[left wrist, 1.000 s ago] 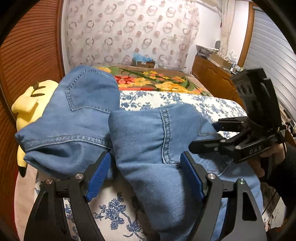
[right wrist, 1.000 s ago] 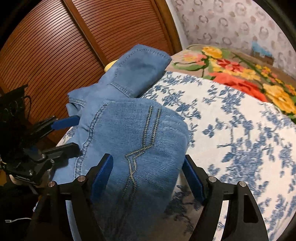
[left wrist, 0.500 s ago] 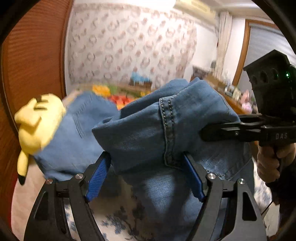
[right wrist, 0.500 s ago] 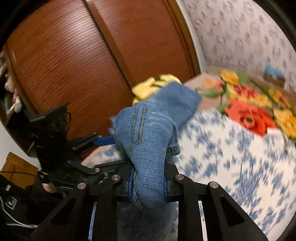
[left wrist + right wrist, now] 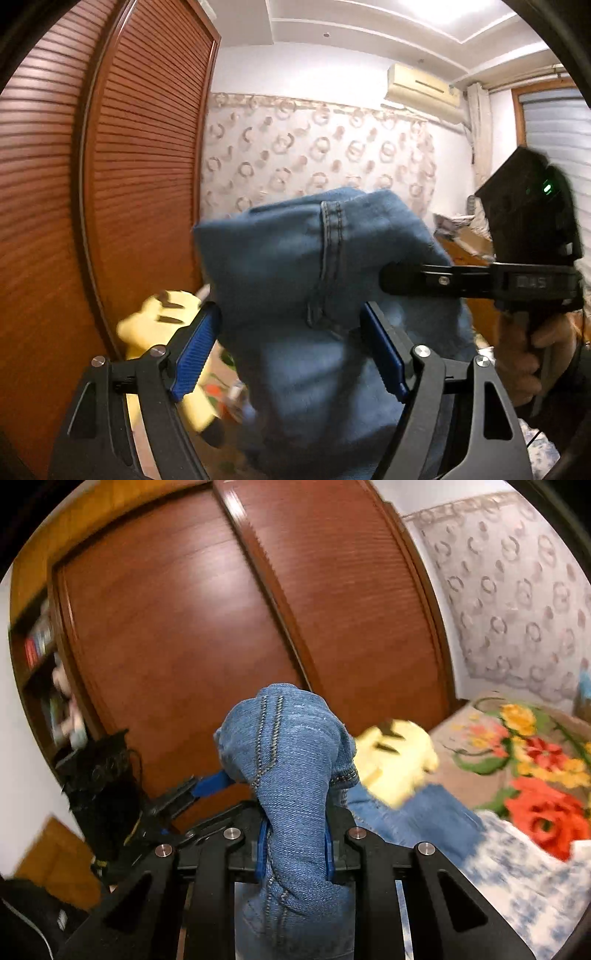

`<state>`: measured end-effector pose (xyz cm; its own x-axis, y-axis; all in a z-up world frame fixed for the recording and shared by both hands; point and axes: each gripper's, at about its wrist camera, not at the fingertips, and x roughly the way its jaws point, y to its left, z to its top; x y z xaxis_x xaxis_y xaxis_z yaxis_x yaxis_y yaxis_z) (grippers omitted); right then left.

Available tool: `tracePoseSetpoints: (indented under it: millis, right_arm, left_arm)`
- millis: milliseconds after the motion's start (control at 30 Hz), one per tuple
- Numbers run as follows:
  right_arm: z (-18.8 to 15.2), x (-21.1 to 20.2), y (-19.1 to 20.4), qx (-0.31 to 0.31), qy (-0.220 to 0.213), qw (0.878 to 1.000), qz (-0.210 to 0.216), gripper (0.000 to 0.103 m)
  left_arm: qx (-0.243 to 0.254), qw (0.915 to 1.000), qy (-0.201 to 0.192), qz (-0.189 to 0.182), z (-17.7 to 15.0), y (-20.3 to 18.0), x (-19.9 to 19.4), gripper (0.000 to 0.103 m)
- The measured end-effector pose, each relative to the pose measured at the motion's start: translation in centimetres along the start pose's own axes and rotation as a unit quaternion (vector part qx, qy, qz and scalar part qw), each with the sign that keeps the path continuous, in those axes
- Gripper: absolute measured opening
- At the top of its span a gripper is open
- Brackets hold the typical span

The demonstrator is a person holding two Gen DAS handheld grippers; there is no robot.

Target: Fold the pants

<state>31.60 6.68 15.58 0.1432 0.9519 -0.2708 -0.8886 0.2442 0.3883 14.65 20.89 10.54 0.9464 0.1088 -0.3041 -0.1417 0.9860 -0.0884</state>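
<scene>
Blue denim pants (image 5: 314,258) are bunched up and lifted off the bed. My right gripper (image 5: 295,827) is shut on a thick fold of the pants (image 5: 291,738), which stands up above its jaws. In the left wrist view the right gripper (image 5: 384,280) reaches in from the right, and a hand (image 5: 524,350) holds it. My left gripper (image 5: 290,314) stands wide, with denim filling the gap and its blue pads (image 5: 195,350) showing. In the right wrist view the left gripper (image 5: 225,795) sits just left of the fold. More denim (image 5: 417,819) trails down to the bed.
A yellow plush toy (image 5: 159,317) lies beside the brown slatted wardrobe doors (image 5: 129,184). The bed has a blue-flowered white cover (image 5: 517,878) and a bright floral blanket (image 5: 535,760). A wooden dresser (image 5: 465,240) stands at the far right wall.
My right gripper closed on the pants. Both grippers rose and tilted up with the denim, so the bed dropped low in view and the wall and ceiling came in.
</scene>
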Motion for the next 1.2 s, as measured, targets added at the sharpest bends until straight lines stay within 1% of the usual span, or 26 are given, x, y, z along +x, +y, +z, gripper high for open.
tracePoseSetpoints:
  millis: [67,100,133,167,200,233,267,300,333,367,433,467,533,600,667,733,800,833,867,900,933,967,1000,1067,1133,1200]
  right_arm:
    - [-0.7,1.5,-3.4,0.047,-0.034,0.998,0.001,0.024]
    - [-1.6,2.5,-5.5,0.07,-0.046,0.996,-0.015,0.025]
    - [-2.9,4.0,-8.0,0.1,-0.038,0.993,-0.044,0.026]
    - [-4.4,5.5,-10.3,0.122,-0.015,0.99,-0.073,0.027]
    - [-6.3,7.2,-12.9,0.14,0.02,0.984,-0.11,0.027]
    - [-8.1,8.7,-15.0,0.145,0.059,0.975,-0.155,0.027]
    - [-9.5,9.4,-16.1,0.137,0.085,0.969,-0.19,0.027]
    - [-10.5,9.1,-16.9,0.131,0.08,0.967,-0.203,0.029]
    - [-10.7,8.4,-17.2,0.127,0.069,0.969,-0.198,0.031]
    - [-10.5,8.0,-17.3,0.122,0.071,0.97,-0.196,0.038]
    - [-9.8,8.0,-16.9,0.103,0.094,0.966,-0.216,0.046]
    - [-9.5,7.7,-16.6,0.09,0.099,0.966,-0.222,0.047]
    - [-8.6,7.0,-15.2,0.065,0.093,0.963,-0.245,0.047]
    - [-7.2,5.6,-13.4,0.046,0.065,0.963,-0.256,0.047]
    - [-7.1,4.4,-11.4,0.028,0.037,0.966,-0.252,0.047]
    - [-7.2,5.0,-10.6,0.014,0.043,0.973,-0.225,0.047]
    - [-7.4,6.3,-10.4,0.003,0.062,0.977,-0.206,0.038]
    - [-7.7,7.3,-11.0,-0.004,0.078,0.974,-0.214,0.034]
    - [-8.0,8.1,-11.6,-0.011,0.09,0.968,-0.235,0.033]
    - [-8.3,8.8,-12.8,-0.003,0.104,0.961,-0.257,0.033]
    - [-8.8,9.1,-14.0,0.019,0.115,0.959,-0.258,0.033]
    - [-9.2,9.1,-15.1,0.04,0.12,0.96,-0.25,0.033]
    - [-9.4,8.6,-15.8,0.057,0.112,0.963,-0.24,0.033]
    - [-9.6,7.2,-15.7,0.072,0.099,0.965,-0.233,0.033]
    - [-9.3,6.3,-15.0,0.071,0.096,0.96,-0.252,0.033]
    - [-9.4,4.6,-12.9,0.059,0.088,0.958,-0.265,0.033]
  left_arm:
    - [0.004,0.9999,0.01,0.007,0.0,0.9,1.5,0.078]
    - [0.005,0.9996,0.024,0.012,-0.4,1.3,2.9,0.078]
    - [0.006,0.9992,0.039,0.013,-1.0,1.5,4.0,0.078]
    - [0.009,0.9982,0.059,0.011,-2.0,1.7,5.7,0.078]
    - [0.009,0.9964,0.084,0.01,-3.2,1.8,7.5,0.078]
    - [0.008,0.994,0.108,0.013,-4.3,1.9,8.9,0.078]
    - [0.005,0.9907,0.135,0.011,-5.6,1.9,10.4,0.076]
    - [0.002,0.9874,0.158,0.001,-7.0,1.8,11.6,0.075]
    - [0.002,0.9854,0.17,-0.004,-7.9,1.6,12.1,0.075]
    - [0.005,0.9842,0.177,-0.003,-8.6,1.5,12.5,0.075]
    - [0.003,0.9823,0.187,-0.005,-9.5,1.3,12.9,0.075]
    - [0.001,0.9821,0.188,-0.005,-9.7,1.4,12.9,0.075]
    - [0.001,0.9818,0.19,-0.001,-10.2,1.2,12.6,0.075]
    - [0.001,0.9807,0.196,0.003,-10.9,1.2,12.4,0.075]
    - [0.0,0.9794,0.202,0.006,-11.4,1.2,12.5,0.075]
    - [-0.004,0.9783,0.207,0.011,-12.1,1.2,12.5,0.075]
    - [-0.007,0.9781,0.208,0.013,-12.8,1.5,12.4,0.075]
    - [-0.009,0.9782,0.207,0.014,-12.9,1.6,12.5,0.075]
    - [-0.011,0.978,0.208,0.014,-13.2,1.7,12.4,0.075]
    - [-0.011,0.978,0.208,0.014,-13.4,1.8,12.4,0.075]
    - [-0.013,0.9783,0.207,0.014,-13.6,1.9,12.4,0.075]
    - [-0.017,0.9785,0.205,0.012,-13.6,2.0,12.3,0.075]
    - [-0.021,0.9789,0.203,0.01,-13.6,2.0,12.1,0.075]
    - [-0.022,0.9791,0.202,0.011,-13.4,2.0,11.7,0.075]
    - [-0.027,0.9793,0.2,0.014,-13.0,1.9,11.0,0.075]
    - [-0.03,0.9811,0.191,0.012,-12.2,1.5,9.7,0.075]
